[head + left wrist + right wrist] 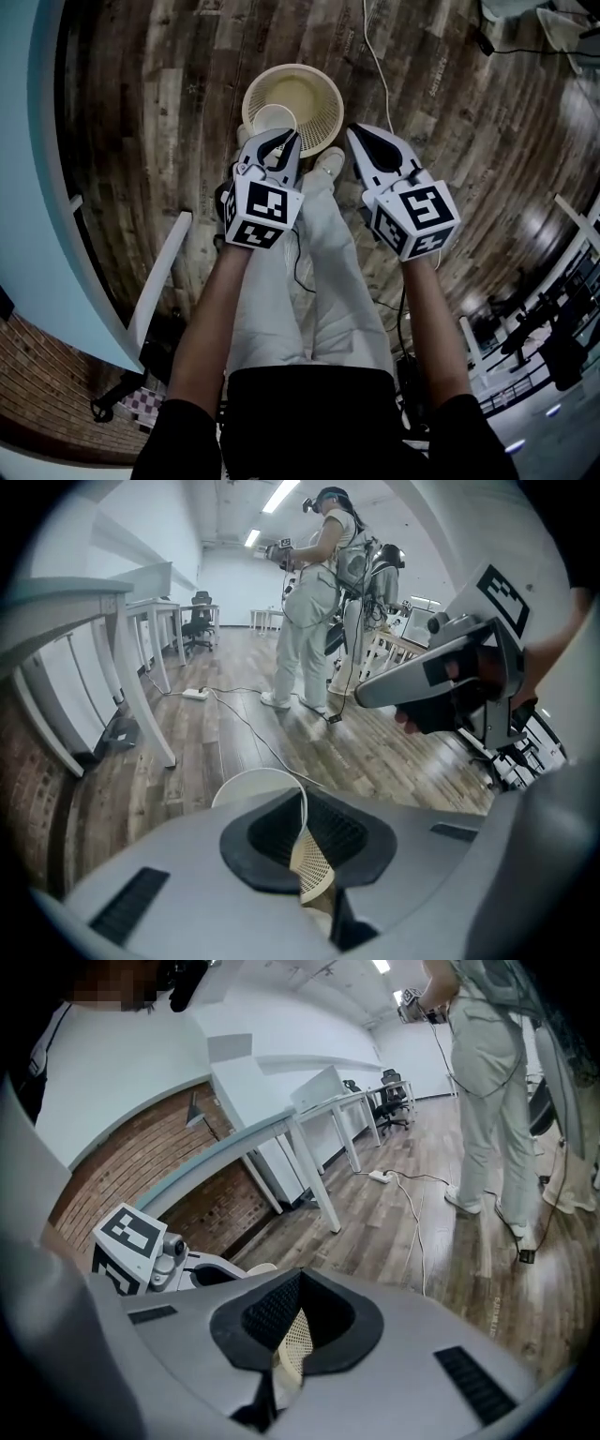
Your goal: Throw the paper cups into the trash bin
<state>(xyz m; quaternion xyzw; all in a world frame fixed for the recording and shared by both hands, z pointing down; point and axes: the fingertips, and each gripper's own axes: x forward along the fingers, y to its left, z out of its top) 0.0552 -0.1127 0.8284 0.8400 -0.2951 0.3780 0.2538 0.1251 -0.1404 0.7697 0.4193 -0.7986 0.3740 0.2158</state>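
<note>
Plank floor (141, 141), marker cube (265, 208), paper cup (271, 118)

Nothing legible — no text, labels, numbers

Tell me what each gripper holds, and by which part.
The left gripper pinches the paper cup by the wall at its rim. The right gripper holds nothing; its jaws are together.

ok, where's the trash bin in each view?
Head view: trash bin, top centre.
Left gripper view: mesh sliver of it, low centre, through the jaw gap.
Right gripper view: same, low centre, through the jaw gap.
Shared landmark: paper cup, right next to the bin in each.
</note>
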